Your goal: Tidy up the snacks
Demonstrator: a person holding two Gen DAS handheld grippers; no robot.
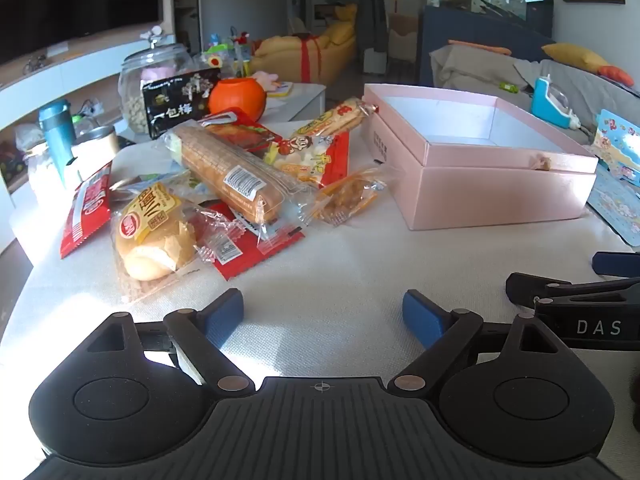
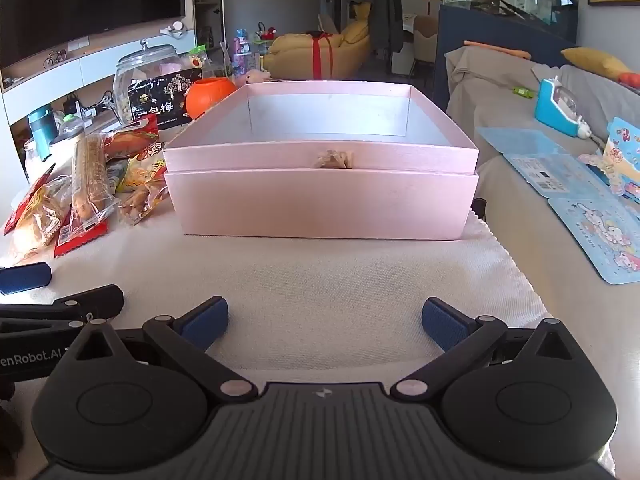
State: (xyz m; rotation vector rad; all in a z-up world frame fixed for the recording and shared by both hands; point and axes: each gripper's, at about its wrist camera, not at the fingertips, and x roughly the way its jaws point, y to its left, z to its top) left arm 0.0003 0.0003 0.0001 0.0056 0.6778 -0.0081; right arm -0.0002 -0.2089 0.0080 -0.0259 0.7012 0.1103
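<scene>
A pile of packaged snacks lies on the white table cloth [image 1: 340, 264]: a long wafer pack [image 1: 228, 172], a bread bun pack [image 1: 154, 232], red packets [image 1: 86, 210], a cartoon rice-cracker bag [image 1: 310, 156] and a small orange-trimmed pack [image 1: 348, 196]. An open, empty pink box [image 1: 492, 176] stands to their right; it fills the middle of the right wrist view [image 2: 324, 200]. My left gripper [image 1: 323, 314] is open and empty, near the bun. My right gripper [image 2: 325, 320] is open and empty, in front of the box.
Behind the pile stand a glass jar [image 1: 154, 76], a black snack bag [image 1: 180, 100], an orange pumpkin pot [image 1: 238, 98] and a teal bottle [image 1: 58, 132]. A grey sofa [image 2: 560, 208] with blue cartoon cards [image 2: 600, 236] lies right of the table.
</scene>
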